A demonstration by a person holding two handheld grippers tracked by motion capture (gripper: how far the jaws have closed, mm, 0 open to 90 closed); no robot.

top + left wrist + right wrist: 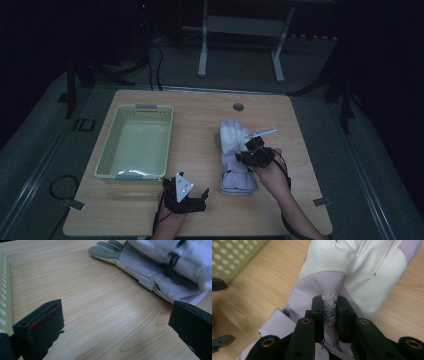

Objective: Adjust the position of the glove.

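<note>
Glove tab pinched in right gripper | left gripper apart, jaws wide

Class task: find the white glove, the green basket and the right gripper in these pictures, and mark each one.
white glove (233, 142), high view, on the back of the hand.
green basket (120, 119), high view, on its left wall.
right gripper (329, 315), right gripper view, midway between its fingertips, on the pinched glove tab.

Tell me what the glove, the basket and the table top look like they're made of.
Glove: soft white and lilac fabric or synthetic leather, judging by its seams and folds. Basket: pale green moulded plastic, with perforated walls. Table: light wood or wood-look laminate, matte with visible grain.
</note>
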